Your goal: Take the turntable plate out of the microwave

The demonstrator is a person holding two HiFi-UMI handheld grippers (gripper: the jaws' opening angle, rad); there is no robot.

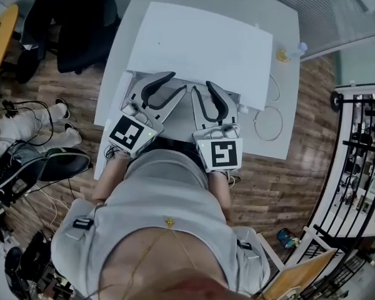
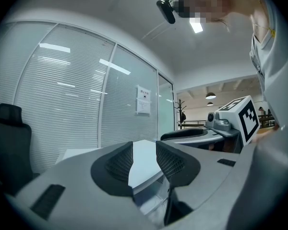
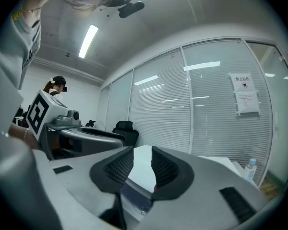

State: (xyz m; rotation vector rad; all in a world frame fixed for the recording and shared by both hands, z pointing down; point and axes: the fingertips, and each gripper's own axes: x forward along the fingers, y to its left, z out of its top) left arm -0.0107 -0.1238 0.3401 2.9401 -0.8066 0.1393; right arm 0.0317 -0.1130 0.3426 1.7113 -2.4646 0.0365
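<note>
The white microwave stands on a white table, and from above I see only its flat top. Its inside and the turntable plate are hidden. My left gripper and right gripper are side by side at the microwave's near top edge, pointing roughly level at it. In the left gripper view, the left gripper is open, and the microwave's white top shows through the gap. The right gripper is also open with nothing between its pads; the microwave's top lies just beyond.
A small plastic bottle stands at the table's far right corner. A thin round loop lies on the table right of the microwave. A black office chair sits left of the table. Glass walls with blinds stand behind.
</note>
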